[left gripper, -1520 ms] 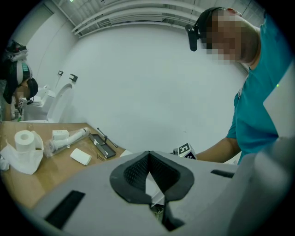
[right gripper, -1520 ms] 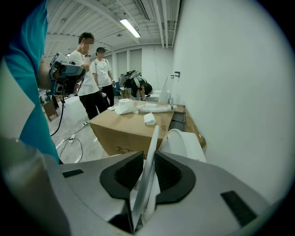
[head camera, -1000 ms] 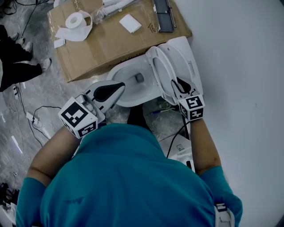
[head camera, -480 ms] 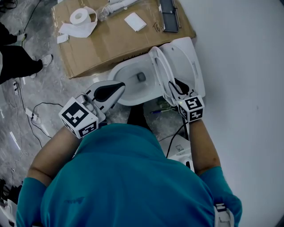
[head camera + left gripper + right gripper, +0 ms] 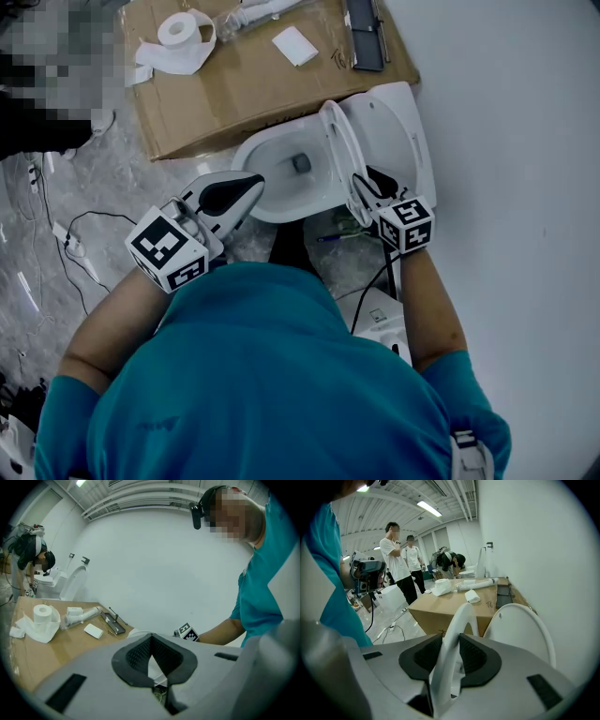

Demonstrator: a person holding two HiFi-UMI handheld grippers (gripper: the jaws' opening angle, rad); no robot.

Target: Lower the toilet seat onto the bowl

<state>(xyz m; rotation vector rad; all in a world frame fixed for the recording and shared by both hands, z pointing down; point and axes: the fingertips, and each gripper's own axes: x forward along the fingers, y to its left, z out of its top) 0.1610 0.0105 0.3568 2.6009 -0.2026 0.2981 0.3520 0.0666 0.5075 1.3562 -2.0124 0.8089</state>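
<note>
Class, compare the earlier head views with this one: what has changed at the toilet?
On the right gripper, the jaws have just been opening a little, with the rim of the toilet seat still between them. The seat stays raised beside the lid, off the bowl; the left gripper stays shut.

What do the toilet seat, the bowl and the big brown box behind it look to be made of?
Toilet seat: likely moulded plastic, smooth white, thin with a soft sheen.
Bowl: probably glazed ceramic, glossy white, thick rounded rim.
Box: corrugated cardboard, matte brown, folded edges.
</note>
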